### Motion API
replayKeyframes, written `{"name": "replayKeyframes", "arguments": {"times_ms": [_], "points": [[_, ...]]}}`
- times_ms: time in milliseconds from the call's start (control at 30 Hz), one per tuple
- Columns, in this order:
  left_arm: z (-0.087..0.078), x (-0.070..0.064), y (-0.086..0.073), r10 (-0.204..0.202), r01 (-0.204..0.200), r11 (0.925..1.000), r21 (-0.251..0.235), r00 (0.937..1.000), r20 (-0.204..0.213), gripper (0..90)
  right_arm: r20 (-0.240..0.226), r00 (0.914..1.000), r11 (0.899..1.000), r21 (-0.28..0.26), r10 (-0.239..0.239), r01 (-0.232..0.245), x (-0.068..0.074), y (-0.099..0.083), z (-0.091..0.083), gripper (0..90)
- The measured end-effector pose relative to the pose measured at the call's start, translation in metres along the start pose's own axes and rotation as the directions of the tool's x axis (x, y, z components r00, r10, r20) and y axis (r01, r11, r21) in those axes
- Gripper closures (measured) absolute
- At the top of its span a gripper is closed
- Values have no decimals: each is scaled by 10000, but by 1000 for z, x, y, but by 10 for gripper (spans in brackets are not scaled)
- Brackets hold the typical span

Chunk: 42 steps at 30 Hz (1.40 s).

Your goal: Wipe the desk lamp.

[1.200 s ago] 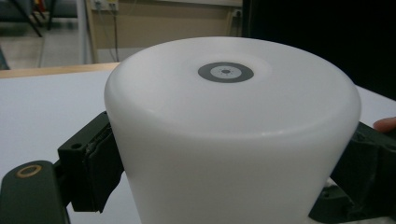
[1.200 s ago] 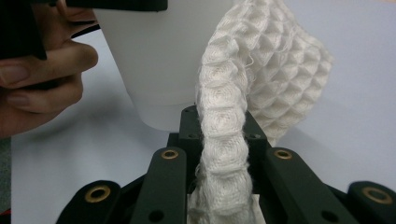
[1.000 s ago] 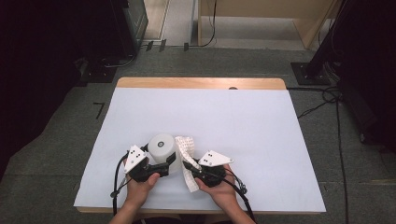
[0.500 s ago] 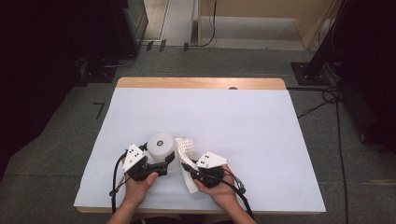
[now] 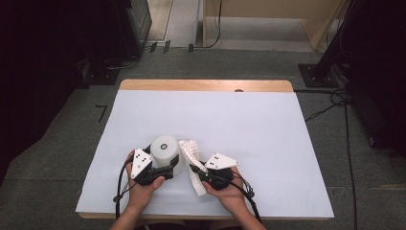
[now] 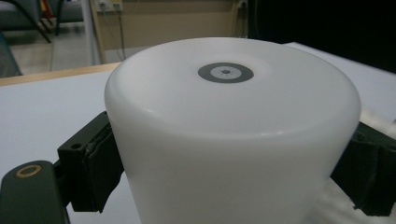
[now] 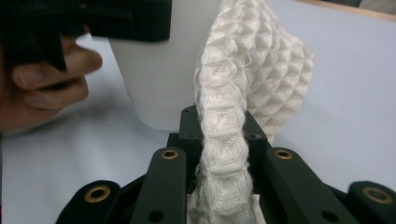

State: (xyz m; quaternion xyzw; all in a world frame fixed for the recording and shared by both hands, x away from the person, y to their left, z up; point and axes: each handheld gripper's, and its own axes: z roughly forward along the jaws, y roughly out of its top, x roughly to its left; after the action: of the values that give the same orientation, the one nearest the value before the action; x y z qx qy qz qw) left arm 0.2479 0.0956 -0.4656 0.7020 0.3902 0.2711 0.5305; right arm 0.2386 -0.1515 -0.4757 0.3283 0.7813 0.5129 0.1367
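A white upturned cup (image 5: 164,149) with a grey ring mark on its flat top (image 6: 225,73) stands on the white table cover (image 5: 249,124) near the front. My left gripper (image 5: 165,168) is shut on the cup, one black pad (image 6: 95,168) on each side of its wall. A white waffle-weave cloth (image 5: 192,158) hangs bunched just right of the cup. My right gripper (image 5: 197,168) is shut on the cloth (image 7: 223,140), which rises between its jaws and leans against the cup (image 7: 159,79).
The table's bare wooden strip (image 5: 206,85) runs along the far edge. Grey carpet surrounds the table, with cables (image 5: 335,103) on the floor at the right and dark equipment at the far left. A hand (image 7: 42,88) holds the left gripper.
None of note: both grippers, the cup and the cloth keep about the same places.
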Motion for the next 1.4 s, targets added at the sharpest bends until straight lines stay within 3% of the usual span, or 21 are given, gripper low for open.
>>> {"name": "replayKeyframes", "arguments": {"times_ms": [133, 267, 367, 500, 600, 733, 833, 967, 1000, 1033, 1067, 1100, 1167, 1267, 1400], "points": [[3, 4, -5, -32, 31, 9999, 165, 10000, 74, 87, 194, 9993, 9992, -246, 319, -314, -8, 1, -6, 768], [3, 1, -7, 325, -325, 9994, 143, 9995, 36, 86, 260, 9984, 9983, -302, 496, -488, -12, 1, -8, 769], [2, -2, -8, 375, -374, 9993, 74, 9992, -138, 81, 261, 9983, 9983, -303, 512, -504, -12, 1, -8, 769], [0, -14, -10, 601, -615, 9980, -112, 9933, -991, 44, 254, 9985, 9985, -284, 480, -473, -13, 0, -9, 769], [3, -27, -10, 834, -799, 9965, 255, 9770, -1961, 42, 287, 9981, 9979, -359, 550, -540, -15, 0, -10, 769], [5, -28, -10, 775, -692, 9965, 459, 9741, -2123, 66, 172, 9986, 9985, -230, 507, -503, -12, -2, -6, 768], [2, -22, -7, 404, -354, 9988, 345, 9868, -1569, 81, 88, 9989, 9989, -111, 454, -453, -9, -3, -3, 768], [1, -18, -5, 143, -118, 9997, 234, 9938, -1103, 87, -24, 9990, 9990, 3, 438, -438, -5, -4, 1, 768], [-2, -13, -2, -181, 184, 9998, 37, 9982, -580, 87, -41, 9992, 9992, 44, 391, -391, -4, -5, 2, 768], [-2, -13, -2, -181, 184, 9998, 37, 9982, -580, 87, -98, 9992, 9992, 116, 396, -395, -2, -6, 3, 768], [-5, -11, 1, -366, 362, 9992, -160, 9990, -237, 87, -124, 9992, 9991, 165, 386, -384, -1, -6, 5, 768], [-5, -11, 1, -366, 362, 9992, -160, 9990, -237, 87, -124, 9992, 9991, 165, 386, -384, -1, -6, 5, 768], [-8, -10, 5, -320, 329, 9987, -391, 9992, 230, 87, -172, 9994, 9995, 136, 301, -299, 2, -6, 7, 768], [-8, -12, 5, -171, 187, 9991, -372, 9989, 445, 88, -137, 9996, 9996, 145, 254, -252, 4, -5, 7, 768], [-3, -15, 1, -83, 88, 9999, -72, 9978, 654, 88, 161, 9995, 9994, -221, -265, 269, 9, 4, -2, 768]]}}
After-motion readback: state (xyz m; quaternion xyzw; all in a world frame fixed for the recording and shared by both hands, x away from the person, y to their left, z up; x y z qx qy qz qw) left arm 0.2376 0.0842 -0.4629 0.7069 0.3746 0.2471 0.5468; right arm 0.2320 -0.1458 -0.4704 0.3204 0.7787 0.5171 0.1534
